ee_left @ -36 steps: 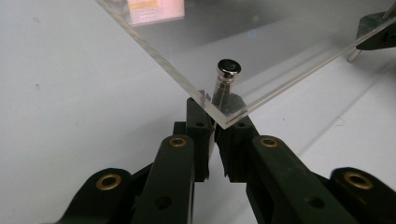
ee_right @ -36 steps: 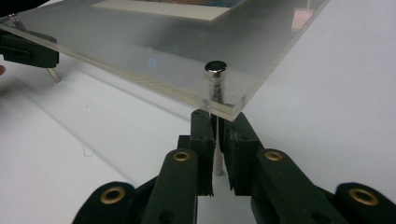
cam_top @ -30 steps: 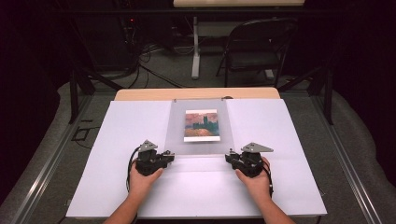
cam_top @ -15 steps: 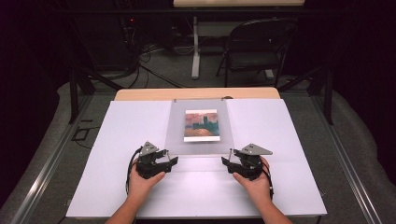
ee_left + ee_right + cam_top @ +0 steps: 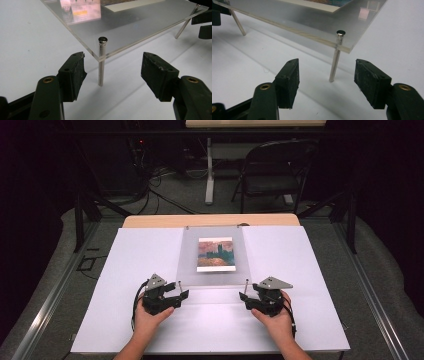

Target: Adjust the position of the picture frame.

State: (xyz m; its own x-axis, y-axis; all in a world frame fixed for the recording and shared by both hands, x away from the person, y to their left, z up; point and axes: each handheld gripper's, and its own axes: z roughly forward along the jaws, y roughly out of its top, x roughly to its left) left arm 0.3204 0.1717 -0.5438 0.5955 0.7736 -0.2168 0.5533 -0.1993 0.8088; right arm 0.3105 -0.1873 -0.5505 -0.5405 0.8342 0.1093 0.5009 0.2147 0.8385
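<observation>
With both hand-held grippers, left [image 5: 113, 72] and right [image 5: 327, 78], just opened wide around the metal pins [image 5: 101, 62], any nudge could tip the acrylic plate [image 5: 212, 257].

I count one clear acrylic panel [image 5: 212, 267] on the surface [image 5: 310, 270], with one printed picture [image 5: 215, 254] under it. Two metal pins [image 5: 101, 61] stand at its near corners; two more show as small dots at the far corners. I have two tongs, the left tongs [image 5: 176, 292] and the right tongs [image 5: 247, 297]. One folding chair [image 5: 272, 167] stands behind.
</observation>
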